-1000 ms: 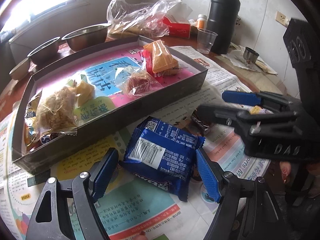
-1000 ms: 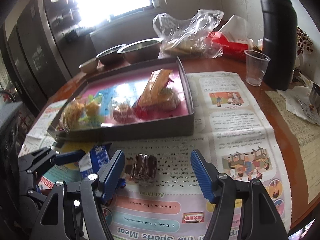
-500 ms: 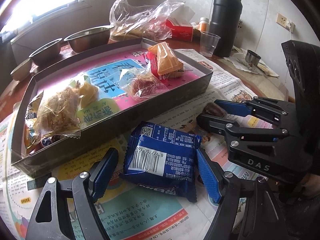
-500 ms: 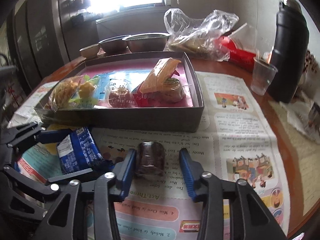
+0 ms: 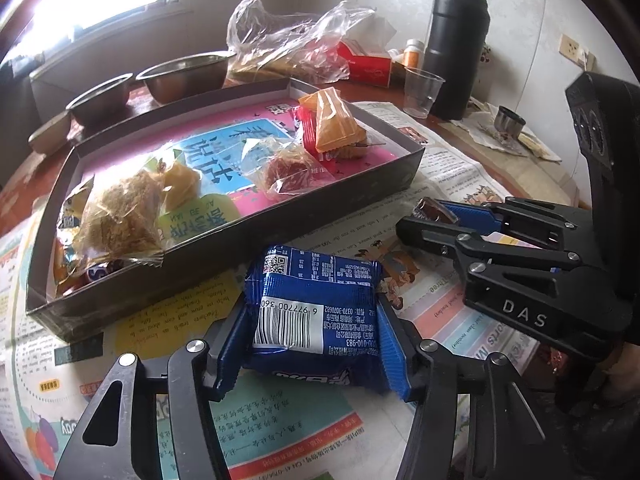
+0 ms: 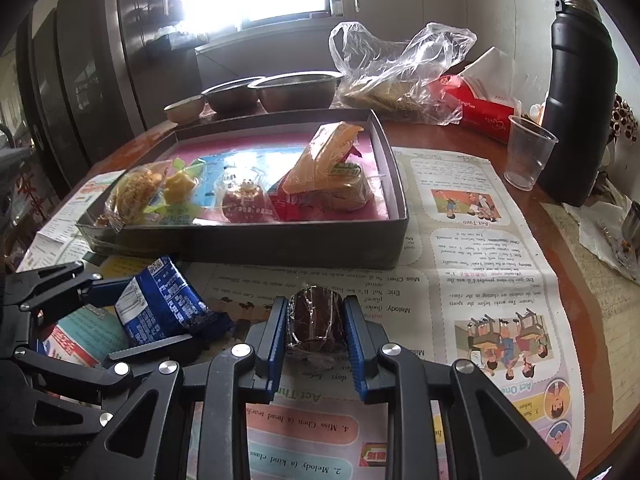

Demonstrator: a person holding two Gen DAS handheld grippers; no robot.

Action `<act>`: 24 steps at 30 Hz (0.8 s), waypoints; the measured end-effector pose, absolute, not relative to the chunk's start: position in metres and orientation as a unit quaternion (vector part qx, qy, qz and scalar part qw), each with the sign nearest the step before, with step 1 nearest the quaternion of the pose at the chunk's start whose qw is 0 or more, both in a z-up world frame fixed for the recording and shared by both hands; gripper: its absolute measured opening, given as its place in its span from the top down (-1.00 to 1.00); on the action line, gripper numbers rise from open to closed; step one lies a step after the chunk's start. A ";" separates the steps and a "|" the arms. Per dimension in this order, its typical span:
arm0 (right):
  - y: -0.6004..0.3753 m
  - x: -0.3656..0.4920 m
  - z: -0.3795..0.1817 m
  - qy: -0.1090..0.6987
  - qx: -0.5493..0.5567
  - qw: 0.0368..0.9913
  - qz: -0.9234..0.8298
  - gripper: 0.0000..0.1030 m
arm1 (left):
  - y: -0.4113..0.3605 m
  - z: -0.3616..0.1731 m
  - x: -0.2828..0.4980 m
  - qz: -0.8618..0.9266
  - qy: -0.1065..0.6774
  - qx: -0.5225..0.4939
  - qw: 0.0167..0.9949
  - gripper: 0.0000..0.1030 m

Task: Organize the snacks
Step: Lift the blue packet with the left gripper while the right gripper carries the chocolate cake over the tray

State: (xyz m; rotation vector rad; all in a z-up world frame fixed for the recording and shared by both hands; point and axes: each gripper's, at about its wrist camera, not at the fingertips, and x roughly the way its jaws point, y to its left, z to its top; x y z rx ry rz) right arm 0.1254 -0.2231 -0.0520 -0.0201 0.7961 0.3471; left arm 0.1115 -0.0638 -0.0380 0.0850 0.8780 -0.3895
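My left gripper [image 5: 312,344] is shut on a blue snack packet [image 5: 316,312], barcode side up, just in front of the dark shallow box [image 5: 224,236]. My right gripper [image 6: 316,332] is shut on a small dark brown wrapped cake [image 6: 316,316] over the newspaper. The box [image 6: 280,236] holds several wrapped snacks: a floss cake [image 5: 120,216] at its left, a red round one [image 5: 292,172] in the middle, an orange packet [image 5: 334,126] at its right. The right gripper with the brown cake [image 5: 430,210] shows at the right of the left wrist view; the blue packet [image 6: 160,304] shows at the left of the right wrist view.
Newspaper [image 6: 480,264] covers the round wooden table. Behind the box stand steel bowls [image 5: 184,76], a clear plastic bag [image 5: 296,40] and a red tissue pack [image 5: 368,64]. A plastic cup [image 6: 528,152] and a tall black flask [image 6: 580,92] stand at the far right.
Both grippers went from open to shut: the left closed on the blue packet, the right moved in and closed on the brown cake.
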 end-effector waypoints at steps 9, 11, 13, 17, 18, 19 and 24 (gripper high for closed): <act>-0.228 0.122 -0.035 0.369 0.008 0.913 0.175 0.46 | -0.047 -0.006 0.103 -0.180 0.388 0.019 0.904 -0.16; -0.228 0.120 -0.033 0.366 0.011 0.914 0.176 0.46 | -0.041 -0.001 0.103 -0.175 0.383 0.012 0.907 -0.15; -0.228 0.120 -0.030 0.363 0.014 0.914 0.178 0.46 | -0.036 0.002 0.104 -0.170 0.379 0.007 0.910 -0.15; -0.228 0.121 -0.024 0.356 0.019 0.917 0.180 0.46 | -0.030 0.005 0.109 -0.161 0.375 -0.004 0.913 -0.15; -0.228 0.122 -0.023 0.354 0.020 0.917 0.181 0.46 | -0.029 0.005 0.110 -0.160 0.374 -0.006 0.913 -0.15; -0.227 0.123 -0.021 0.352 0.020 0.918 0.182 0.46 | -0.027 0.006 0.111 -0.157 0.373 -0.009 0.914 -0.15; -0.226 0.129 -0.014 0.341 0.025 0.921 0.188 0.46 | -0.022 0.010 0.116 -0.150 0.367 -0.020 0.918 -0.15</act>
